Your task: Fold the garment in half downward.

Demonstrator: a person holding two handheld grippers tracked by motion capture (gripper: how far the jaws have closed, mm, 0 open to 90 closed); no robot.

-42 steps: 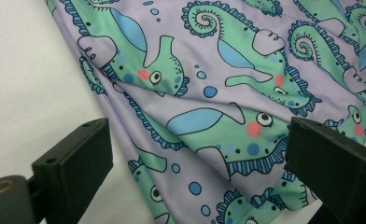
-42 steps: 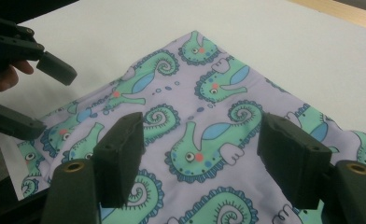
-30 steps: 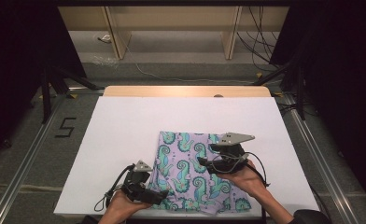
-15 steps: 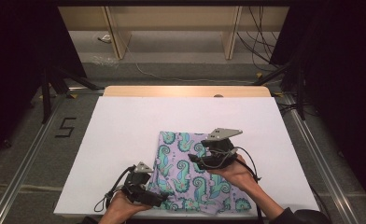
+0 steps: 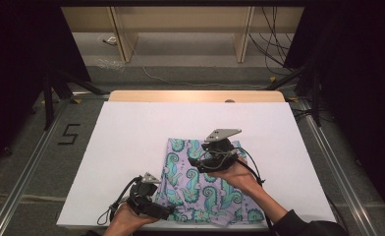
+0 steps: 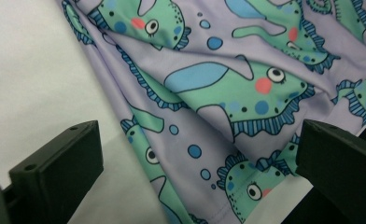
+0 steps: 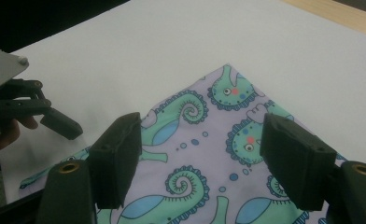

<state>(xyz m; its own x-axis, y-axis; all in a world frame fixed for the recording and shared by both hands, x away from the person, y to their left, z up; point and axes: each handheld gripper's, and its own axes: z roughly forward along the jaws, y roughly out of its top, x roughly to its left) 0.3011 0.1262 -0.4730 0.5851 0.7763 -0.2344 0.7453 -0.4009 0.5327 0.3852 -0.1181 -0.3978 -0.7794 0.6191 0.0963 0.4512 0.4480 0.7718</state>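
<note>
Seahorse-print cloth (image 5: 205, 184) lies folded flat on the white counter (image 5: 131, 132), at its near edge. Your left tool (image 5: 156, 209) waits wide open with nothing in it at the cloth's near-left corner, probably to pinch that hem. Your right tool (image 5: 200, 162) hovers equally open and empty above the cloth's far half; nothing nearby obstructs either.

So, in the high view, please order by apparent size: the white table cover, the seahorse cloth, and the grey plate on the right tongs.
Largest to smallest:
1. White table cover
2. Seahorse cloth, partly hidden by the hand
3. Grey plate on the right tongs, nearer the camera yet clearly smallest
</note>
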